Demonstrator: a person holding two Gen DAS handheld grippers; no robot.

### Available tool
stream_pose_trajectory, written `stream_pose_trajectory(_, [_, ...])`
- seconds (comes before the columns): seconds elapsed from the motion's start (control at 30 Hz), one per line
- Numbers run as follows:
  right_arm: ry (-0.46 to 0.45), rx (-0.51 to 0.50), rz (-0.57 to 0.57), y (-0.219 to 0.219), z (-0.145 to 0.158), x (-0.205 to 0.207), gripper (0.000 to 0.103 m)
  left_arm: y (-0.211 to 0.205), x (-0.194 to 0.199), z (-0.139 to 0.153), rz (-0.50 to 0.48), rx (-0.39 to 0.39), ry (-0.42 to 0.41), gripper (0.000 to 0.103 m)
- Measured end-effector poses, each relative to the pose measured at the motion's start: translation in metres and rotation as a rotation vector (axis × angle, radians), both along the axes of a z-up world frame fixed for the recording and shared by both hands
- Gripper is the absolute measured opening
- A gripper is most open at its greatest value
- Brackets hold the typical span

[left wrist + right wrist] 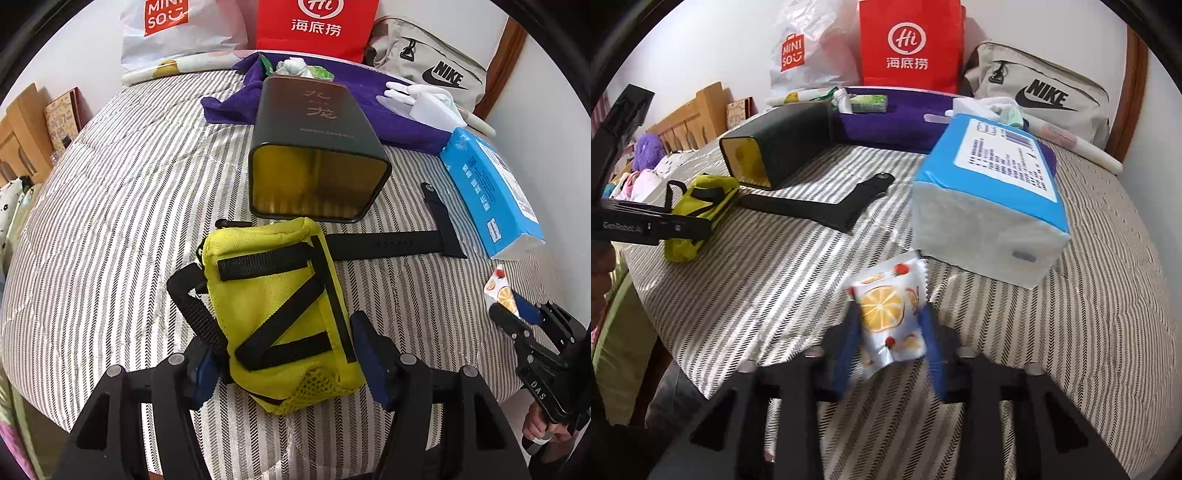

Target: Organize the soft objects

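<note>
Left tongs (288,354) straddled yellow pouch (277,314) on bed (110,184); I could not tell if pads pressed. Right tongs (892,332) clamped snack packet (890,314). Judged pick-up step; next needed firm closure, lift, carry toward tin (317,155).

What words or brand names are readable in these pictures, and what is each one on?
"MINISO": white plastic bag
"Hi 海底捞": red paper bag
"NIKE": beige bag
"九龙": dark tin
"GenRobot.AI": left gripper
"DAS": right gripper
Blue tissue pack: print too small to read.
</note>
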State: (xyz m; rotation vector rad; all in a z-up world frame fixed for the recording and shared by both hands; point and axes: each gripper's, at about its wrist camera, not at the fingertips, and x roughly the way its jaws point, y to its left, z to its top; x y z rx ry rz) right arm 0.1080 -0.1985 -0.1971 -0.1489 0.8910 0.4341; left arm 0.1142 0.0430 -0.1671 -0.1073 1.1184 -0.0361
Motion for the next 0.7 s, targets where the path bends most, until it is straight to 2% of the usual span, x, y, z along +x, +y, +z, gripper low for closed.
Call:
stream_pose_trajectory(0.17, [0.032,0.027,-0.015,-0.006,0.001,-0.004,0.014,0.002,-0.001,-0.001,-0.017,-0.016,-0.021,0.062])
stream_pose_trajectory(0.4, [0.047,0.06,-0.08,-0.029,0.007,-0.012,0.014,0.008,-0.001,0.002,-0.035,-0.094,-0.037,0.055])
stream_pose_trajectory(0.7, [0.067,0.063,-0.121,-0.039,0.01,-0.011,0.014,0.005,-0.005,0.01,-0.041,-0.084,-0.026,0.034])
